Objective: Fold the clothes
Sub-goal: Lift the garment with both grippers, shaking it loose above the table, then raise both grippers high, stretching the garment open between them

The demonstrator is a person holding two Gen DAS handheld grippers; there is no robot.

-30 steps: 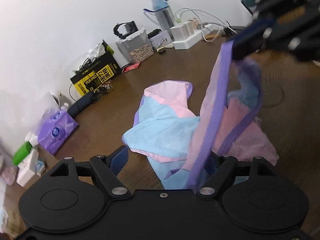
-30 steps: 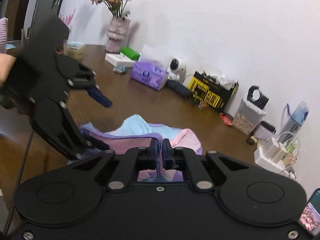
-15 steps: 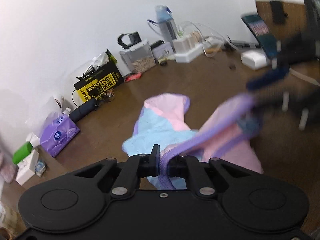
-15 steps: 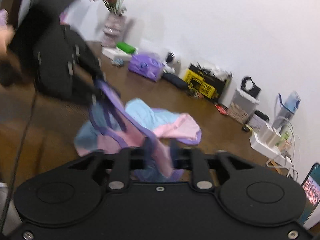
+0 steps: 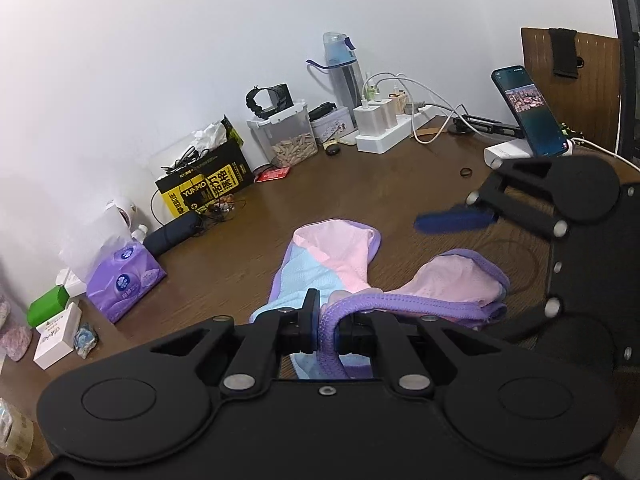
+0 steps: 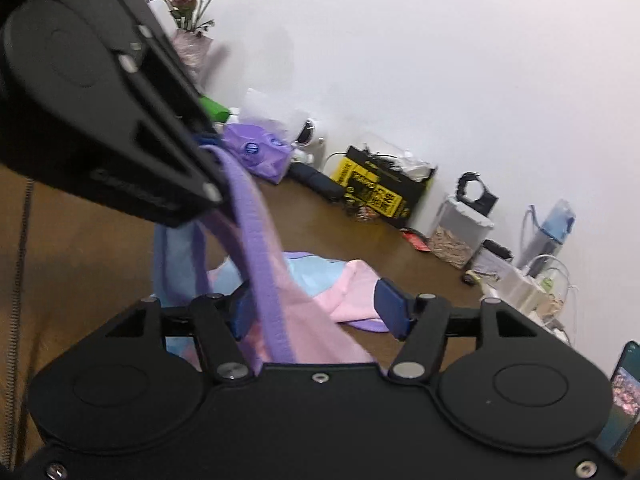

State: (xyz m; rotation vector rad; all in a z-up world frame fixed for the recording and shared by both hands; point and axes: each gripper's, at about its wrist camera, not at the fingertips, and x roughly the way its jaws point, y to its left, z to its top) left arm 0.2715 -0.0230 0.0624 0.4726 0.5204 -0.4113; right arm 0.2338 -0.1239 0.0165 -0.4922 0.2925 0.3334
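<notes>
Mesh garment (image 5: 320, 268), pink-and-blue panels, ribbed purple band (image 5: 400, 303) clamped in left claw (image 5: 327, 326); right claw (image 6: 320, 310) spread apart; wood-grain tabletop (image 5: 360, 196).

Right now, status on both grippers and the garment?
Left gripper shut on garment hem. Right gripper open, hem running loose between its fingers. Garment half-lifted off table. Nothing in the way.

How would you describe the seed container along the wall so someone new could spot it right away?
Follow the white wall along the back edge of the brown table. Between the black-and-yellow box and the white power strip stands a clear plastic container, half full of pale seeds, with a black watch on its white lid.
</notes>
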